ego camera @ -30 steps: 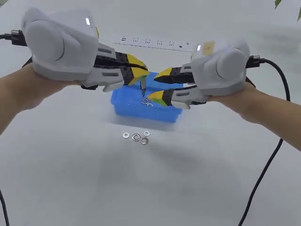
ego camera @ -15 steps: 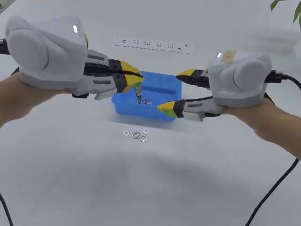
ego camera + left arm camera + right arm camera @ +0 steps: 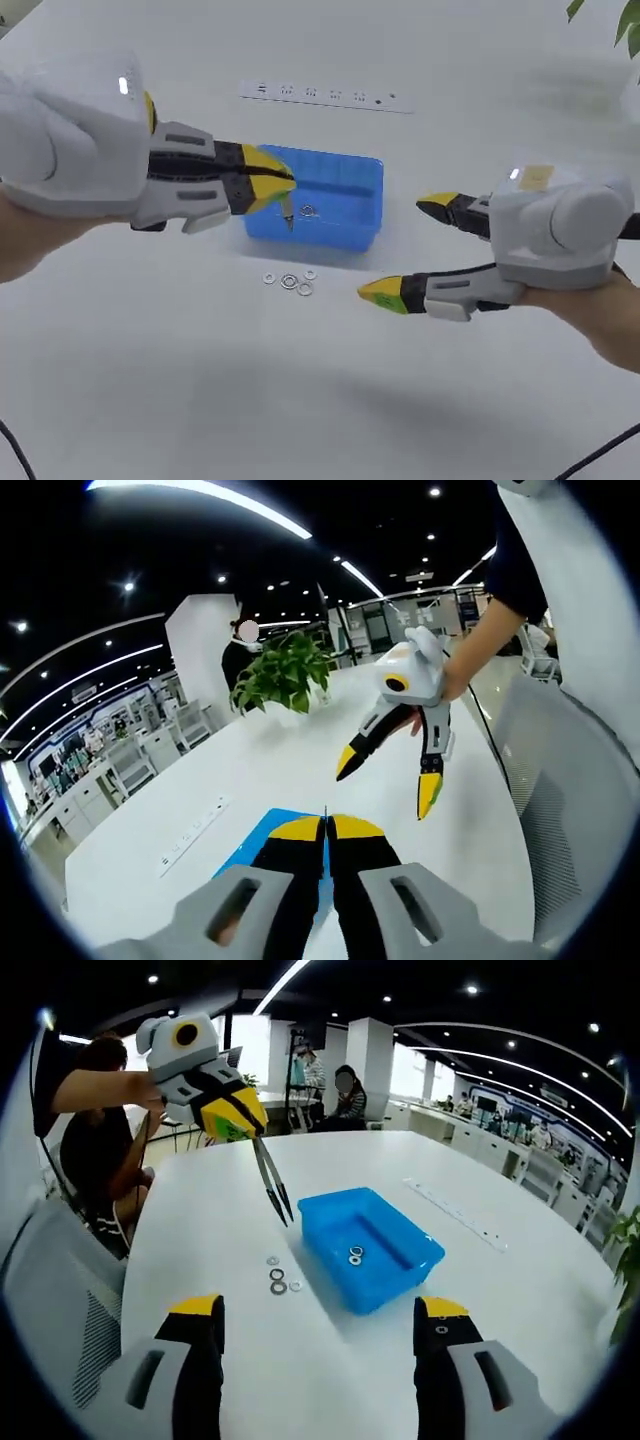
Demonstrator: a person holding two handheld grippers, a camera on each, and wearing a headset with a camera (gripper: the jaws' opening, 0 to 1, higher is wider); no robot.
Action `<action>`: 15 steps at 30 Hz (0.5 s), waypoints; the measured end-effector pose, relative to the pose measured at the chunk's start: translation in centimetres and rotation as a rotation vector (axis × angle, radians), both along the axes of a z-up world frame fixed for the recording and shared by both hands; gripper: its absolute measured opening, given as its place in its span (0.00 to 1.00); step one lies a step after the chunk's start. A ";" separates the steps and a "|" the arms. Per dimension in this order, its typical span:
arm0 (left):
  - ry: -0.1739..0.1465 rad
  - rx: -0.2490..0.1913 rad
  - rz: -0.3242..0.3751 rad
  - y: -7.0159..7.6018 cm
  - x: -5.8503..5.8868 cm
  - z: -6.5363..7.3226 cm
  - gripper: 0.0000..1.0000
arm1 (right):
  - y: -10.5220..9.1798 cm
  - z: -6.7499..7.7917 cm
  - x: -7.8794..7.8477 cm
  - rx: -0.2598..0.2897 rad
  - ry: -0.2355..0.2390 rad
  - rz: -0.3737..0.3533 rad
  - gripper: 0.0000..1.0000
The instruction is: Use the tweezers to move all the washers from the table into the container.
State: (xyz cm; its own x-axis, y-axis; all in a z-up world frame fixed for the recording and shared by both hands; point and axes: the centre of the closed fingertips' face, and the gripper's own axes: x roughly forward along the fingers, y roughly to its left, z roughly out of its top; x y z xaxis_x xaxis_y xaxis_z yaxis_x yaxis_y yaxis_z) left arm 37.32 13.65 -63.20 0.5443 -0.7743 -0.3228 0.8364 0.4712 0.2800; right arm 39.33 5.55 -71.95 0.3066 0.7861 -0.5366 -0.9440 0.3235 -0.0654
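Here, in the head view, the left hand-held gripper [image 3: 285, 180] pinches thin metal tweezers [image 3: 287, 213] near the blue plastic container [image 3: 345, 200]. Some small silver washers [image 3: 289, 282] lie on the white surface [image 3: 200, 380] just beside it. In the right gripper view, the right hand-held gripper [image 3: 318, 1306] is spread wide.

1. container [image 3: 345, 185]: solid blue, no markings.
2. washers [image 3: 290, 283]: silver, metallic sheen.
3. tweezers [image 3: 272, 1180]: dark grey metal.
4. left gripper [image 3: 283, 180]: white housing, grey mid-section, black jaws with yellow tips.
5. right gripper [image 3: 408, 248]: same white/grey/black/yellow scheme, plus a pale yellow label on the housing.
6. table [image 3: 200, 380]: plain white.
7. power strip [image 3: 325, 97]: white, dark sockets.
8. plant [image 3: 280, 675]: green leaves.
9. cable [image 3: 600, 455]: black.
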 end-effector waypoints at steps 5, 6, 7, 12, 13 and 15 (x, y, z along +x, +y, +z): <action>0.021 -0.014 -0.024 -0.4 -0.9 -1.2 0.05 | -1.3 -1.2 -0.9 -0.030 0.010 -0.024 0.85; 0.029 -0.011 -0.028 -0.4 -1.1 -1.5 0.05 | -1.5 -1.4 -1.0 -0.031 0.015 -0.027 0.87; 0.033 -0.013 -0.033 -0.5 -1.2 -1.6 0.05 | -1.8 -1.7 -1.0 -0.032 0.027 -0.034 0.87; 0.058 -0.038 -0.048 -0.7 -1.6 -2.1 0.05 | -2.4 -2.3 -1.8 -0.021 0.058 -0.050 0.94; 0.060 -0.037 -0.049 -0.8 -1.6 -2.4 0.05 | -2.5 -2.4 -2.0 -0.019 0.063 -0.050 0.96; 0.062 -0.039 -0.044 -0.8 -1.5 -2.7 0.05 | -2.6 -2.7 -2.6 -0.021 0.075 -0.039 0.98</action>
